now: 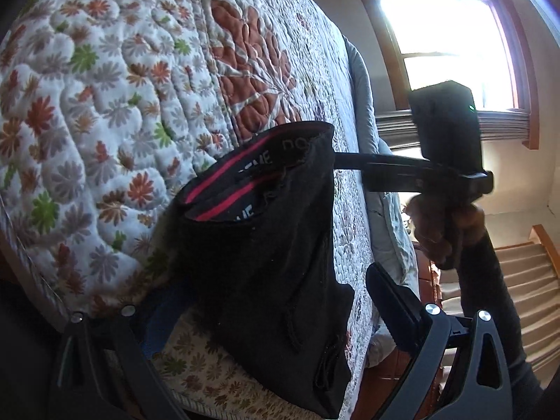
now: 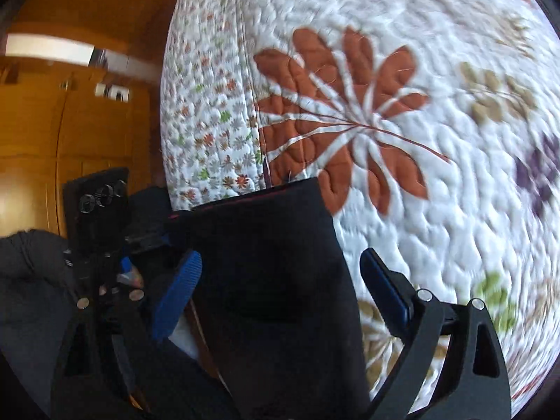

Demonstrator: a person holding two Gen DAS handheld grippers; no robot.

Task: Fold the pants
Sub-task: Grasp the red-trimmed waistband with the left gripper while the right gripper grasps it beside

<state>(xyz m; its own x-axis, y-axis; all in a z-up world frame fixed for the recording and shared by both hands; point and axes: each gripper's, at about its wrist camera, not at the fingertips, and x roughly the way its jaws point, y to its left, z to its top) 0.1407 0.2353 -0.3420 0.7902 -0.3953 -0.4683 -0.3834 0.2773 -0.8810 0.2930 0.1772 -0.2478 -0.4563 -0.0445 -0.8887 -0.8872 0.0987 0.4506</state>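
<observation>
The right gripper (image 2: 280,301) is seen spread wide, the black pants (image 2: 276,280) between its 2 pads, ungripped. The left gripper (image 1: 266,301) also stands open around them. Lying lower centre on the quilt (image 2: 437,210), soft, light, limp; best taken at the waistband (image 1: 227,168).

Matt black knit pants (image 1: 266,245) lie on a puffy stitched cloth quilt (image 1: 105,105); ribbed blue tool pads (image 2: 178,294), glossy wooden cabinets (image 2: 70,122).

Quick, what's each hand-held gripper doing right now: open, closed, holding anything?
Left hand-held gripper: open, black pants between its fingers but not clamped.
Right hand-held gripper: open wide, straddling the pants, gripping nothing.
</observation>
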